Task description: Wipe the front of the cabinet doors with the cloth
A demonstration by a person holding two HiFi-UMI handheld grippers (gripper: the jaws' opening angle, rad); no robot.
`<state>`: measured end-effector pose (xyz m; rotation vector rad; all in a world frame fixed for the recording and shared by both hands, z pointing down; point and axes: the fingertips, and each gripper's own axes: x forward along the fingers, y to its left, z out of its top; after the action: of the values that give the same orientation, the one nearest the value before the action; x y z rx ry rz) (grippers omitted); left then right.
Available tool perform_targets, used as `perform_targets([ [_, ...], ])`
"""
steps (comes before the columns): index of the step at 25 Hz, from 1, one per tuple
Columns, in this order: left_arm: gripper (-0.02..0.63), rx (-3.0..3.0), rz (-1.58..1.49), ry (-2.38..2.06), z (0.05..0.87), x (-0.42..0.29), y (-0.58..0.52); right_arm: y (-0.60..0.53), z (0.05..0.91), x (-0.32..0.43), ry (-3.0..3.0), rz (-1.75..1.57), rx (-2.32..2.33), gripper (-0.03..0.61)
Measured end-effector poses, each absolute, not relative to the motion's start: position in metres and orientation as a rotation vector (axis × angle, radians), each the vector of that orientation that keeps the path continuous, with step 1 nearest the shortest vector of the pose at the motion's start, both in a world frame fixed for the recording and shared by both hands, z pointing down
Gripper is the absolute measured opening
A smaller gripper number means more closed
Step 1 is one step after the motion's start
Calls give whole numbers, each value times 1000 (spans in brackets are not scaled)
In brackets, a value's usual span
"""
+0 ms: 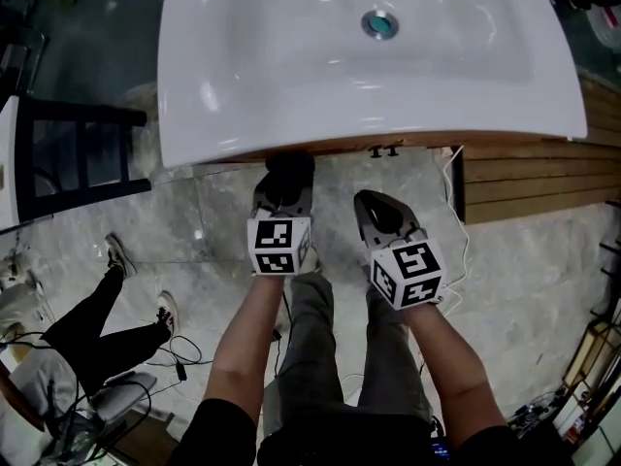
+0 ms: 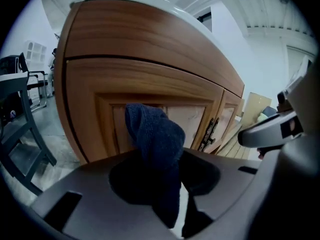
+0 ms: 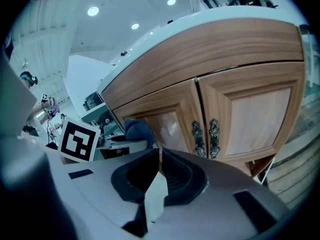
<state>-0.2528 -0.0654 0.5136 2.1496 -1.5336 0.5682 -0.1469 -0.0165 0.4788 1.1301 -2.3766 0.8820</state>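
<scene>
A wooden cabinet stands under a white basin (image 1: 291, 76). Its left door (image 2: 100, 89) and right door (image 3: 255, 114) meet at two ornate metal handles (image 3: 206, 138). My left gripper (image 1: 283, 194) is shut on a dark blue cloth (image 2: 154, 141). The cloth's bunched end is held up against the left door's inset panel, also visible from the right gripper view as the cloth (image 3: 139, 130). My right gripper (image 3: 160, 153) is shut with nothing in it. It hangs a little short of the doors, to the right of the left gripper (image 3: 120, 145).
A black chair (image 1: 73, 153) stands left of the cabinet. A person's legs and shoes (image 1: 116, 309) and loose cables lie on the stone floor at the left. A white cable (image 1: 456, 212) hangs by the cabinet's right side, beside wooden slats (image 1: 529, 178).
</scene>
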Motion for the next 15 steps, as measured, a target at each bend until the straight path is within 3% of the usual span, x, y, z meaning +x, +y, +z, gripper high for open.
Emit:
perform_targets([
  [15, 133, 2209, 557, -1436, 519, -143, -76, -15, 488, -57, -2322, 922, 1240, 43],
])
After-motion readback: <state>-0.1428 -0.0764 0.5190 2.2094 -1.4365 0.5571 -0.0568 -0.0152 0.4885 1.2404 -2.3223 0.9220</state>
